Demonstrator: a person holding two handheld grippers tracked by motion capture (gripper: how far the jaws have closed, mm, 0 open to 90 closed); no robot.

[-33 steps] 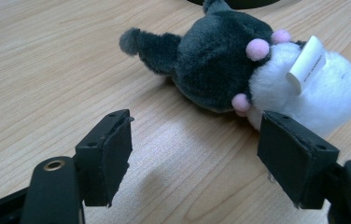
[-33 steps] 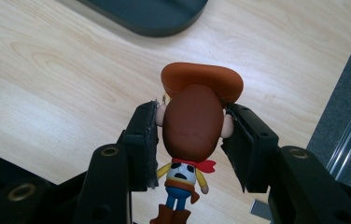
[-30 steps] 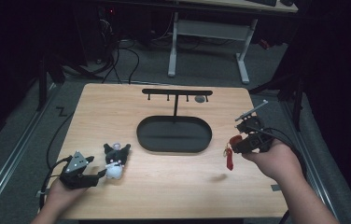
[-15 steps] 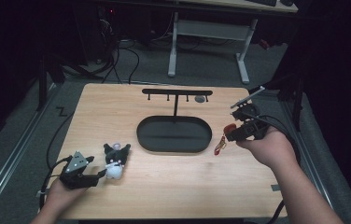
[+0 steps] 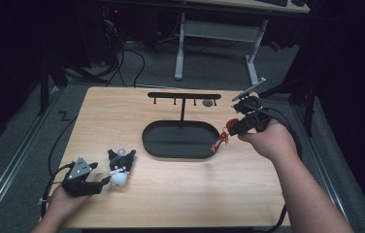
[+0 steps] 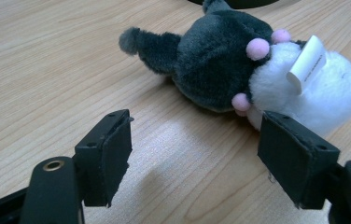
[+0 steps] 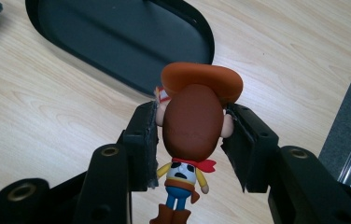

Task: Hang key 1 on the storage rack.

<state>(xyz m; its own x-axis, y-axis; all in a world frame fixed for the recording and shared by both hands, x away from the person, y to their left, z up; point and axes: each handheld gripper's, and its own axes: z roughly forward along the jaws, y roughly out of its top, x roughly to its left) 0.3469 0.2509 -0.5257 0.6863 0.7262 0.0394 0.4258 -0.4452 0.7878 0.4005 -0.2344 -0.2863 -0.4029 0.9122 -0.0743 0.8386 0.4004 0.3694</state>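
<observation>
Now right claw (image 7: 190,140) pinches cowboy figure (image 7: 193,126) near tray rim (image 7: 173,91); left claw (image 6: 197,158) spread.

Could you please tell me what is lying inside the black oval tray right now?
The black oval tray looks bare apart from its stand post. The cowboy figure, shut in the right gripper, covers a bit of its right rim.

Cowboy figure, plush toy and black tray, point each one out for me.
cowboy figure (image 7: 193,122), right gripper view, back of its head.
plush toy (image 6: 211,65), left gripper view, dark grey body.
black tray (image 5: 171,141), high view, bare floor.
</observation>
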